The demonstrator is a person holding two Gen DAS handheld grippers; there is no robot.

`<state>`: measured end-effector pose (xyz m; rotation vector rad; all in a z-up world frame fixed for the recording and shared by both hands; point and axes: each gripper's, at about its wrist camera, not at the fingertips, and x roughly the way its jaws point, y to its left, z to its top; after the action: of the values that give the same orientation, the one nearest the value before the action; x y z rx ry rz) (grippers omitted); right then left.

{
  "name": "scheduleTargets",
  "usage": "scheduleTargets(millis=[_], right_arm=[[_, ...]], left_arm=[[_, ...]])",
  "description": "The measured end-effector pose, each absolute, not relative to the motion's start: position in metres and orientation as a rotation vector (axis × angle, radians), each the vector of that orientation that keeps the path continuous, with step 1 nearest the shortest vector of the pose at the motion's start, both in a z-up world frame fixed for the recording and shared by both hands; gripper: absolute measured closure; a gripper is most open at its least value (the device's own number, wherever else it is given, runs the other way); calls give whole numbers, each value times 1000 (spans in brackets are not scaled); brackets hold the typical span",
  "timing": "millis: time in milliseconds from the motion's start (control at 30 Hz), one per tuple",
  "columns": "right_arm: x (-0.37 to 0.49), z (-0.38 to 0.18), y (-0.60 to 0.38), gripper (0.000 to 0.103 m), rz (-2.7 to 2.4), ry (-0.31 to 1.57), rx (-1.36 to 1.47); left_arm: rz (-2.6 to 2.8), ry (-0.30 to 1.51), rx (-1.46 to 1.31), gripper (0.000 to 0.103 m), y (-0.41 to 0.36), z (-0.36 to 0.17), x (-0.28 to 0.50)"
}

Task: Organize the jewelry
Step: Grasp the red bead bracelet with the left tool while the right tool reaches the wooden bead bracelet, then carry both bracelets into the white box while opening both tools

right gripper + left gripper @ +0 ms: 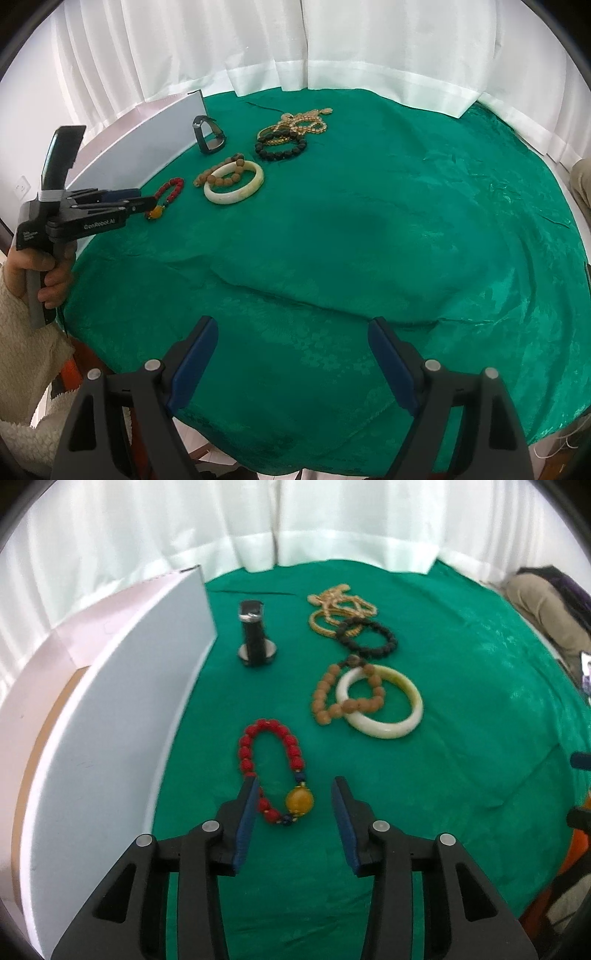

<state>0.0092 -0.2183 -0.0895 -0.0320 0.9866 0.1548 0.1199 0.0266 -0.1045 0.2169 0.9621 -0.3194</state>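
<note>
On the green-draped bench, near its left edge and just beside the white box, lies the red bead bracelet with its amber bead at the near end. Your left gripper straddles that near end: the left finger overlaps the red strand, while the right finger stands apart from the amber bead, with green cloth showing between. Nothing is pinched yet; the fingers are partly spread and the bracelet rests on the cloth. To do this grasp well, centre the amber bead and the strand beside it between the two fingers, bring the tips low to the cloth, and close on the strand rather than on the round bead, which is likely to slip out. Lift straight up, so that the hanging loop does not drag toward the brown bead bracelet and the pale bangle, which lie interlinked farther out. The black bead bracelet, the gold chains and the black watch lie beyond, well apart from your grasp. Your right gripper hovers over bare cloth at the near edge, its fingers spread wide and empty; hold it clear.
</note>
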Motion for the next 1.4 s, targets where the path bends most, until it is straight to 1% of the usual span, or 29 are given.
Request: scheduleTargets(millis=[133,200,333,467,567,633,700,933,967,1000,1100,1200,1367,1400], right_arm=[[7,-89,-218,18,155,983,-30],[7,-88,-219,18,153,980,-31],[9,-88,-220,18,144,982,-27],[11,-86,-219,18,157,982,-25],[20,-80,-218,18,211,990,7],[33,-74,-219,18,261,987,63],[53,-68,-220,18,308,992,119],[155,-73,-211,18,350,1033,192],[171,-77,-207,27,369,1056,203],[193,-83,-202,44,389,1086,222],[234,-94,-186,55,458,1151,225],[263,-101,-158,55,494,1200,127],[283,-118,-126,55,487,1283,-26],[284,-121,-121,61,497,1295,-45]], left_arm=[[-332,1002,222,64,25,-116,125],[-352,1012,211,72,23,-120,127],[-372,1034,214,75,19,-126,129],[-372,1062,146,78,27,-125,135],[-365,1065,153,78,25,-125,133],[-354,1064,160,78,24,-125,132],[-333,1075,148,88,24,-125,134],[-322,1114,-13,88,42,-124,134],[-322,1118,-34,88,43,-125,135],[-322,1125,-60,88,46,-125,135],[-321,1138,-131,88,55,-125,135],[-330,1142,-190,88,62,-124,135],[-341,1137,-238,88,65,-121,134],[-344,1136,-250,88,66,-120,135]])
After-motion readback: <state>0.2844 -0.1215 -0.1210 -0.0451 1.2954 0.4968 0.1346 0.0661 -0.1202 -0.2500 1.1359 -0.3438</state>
